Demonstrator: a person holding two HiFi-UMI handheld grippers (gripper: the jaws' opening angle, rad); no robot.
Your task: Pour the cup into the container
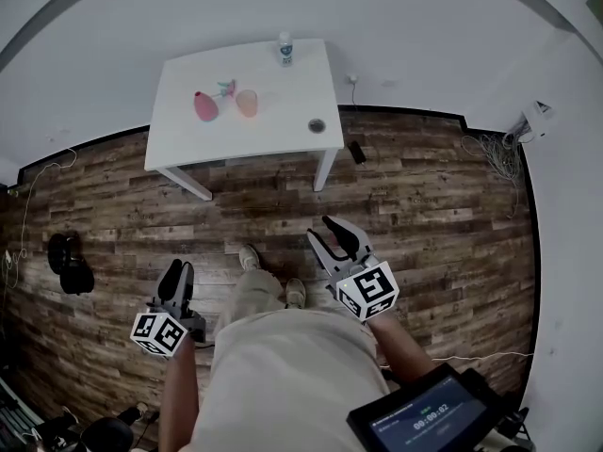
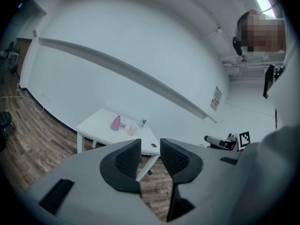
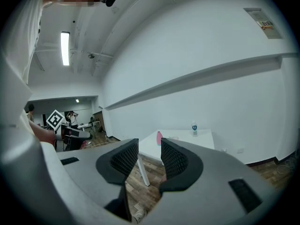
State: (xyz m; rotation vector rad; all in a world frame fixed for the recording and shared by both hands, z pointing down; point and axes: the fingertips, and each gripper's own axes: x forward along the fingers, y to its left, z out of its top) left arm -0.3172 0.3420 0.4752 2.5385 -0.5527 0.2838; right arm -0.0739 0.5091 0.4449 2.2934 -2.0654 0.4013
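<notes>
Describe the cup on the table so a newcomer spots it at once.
Find the white table by the wall. Near its middle stand a pink vase and, just right of it in the head view, the cup. It is the pale orange, see-through one, shorter than the vase.

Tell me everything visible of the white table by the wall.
The white table has a plain, smooth, roughly square top on slim white legs, two of them showing in the head view. It stands on the wood-plank floor, its far edge at or near the white wall. On it stand a pink container, a pale translucent cup beside it, a small bottle at the far edge and a small dark round thing near the right front corner.
</notes>
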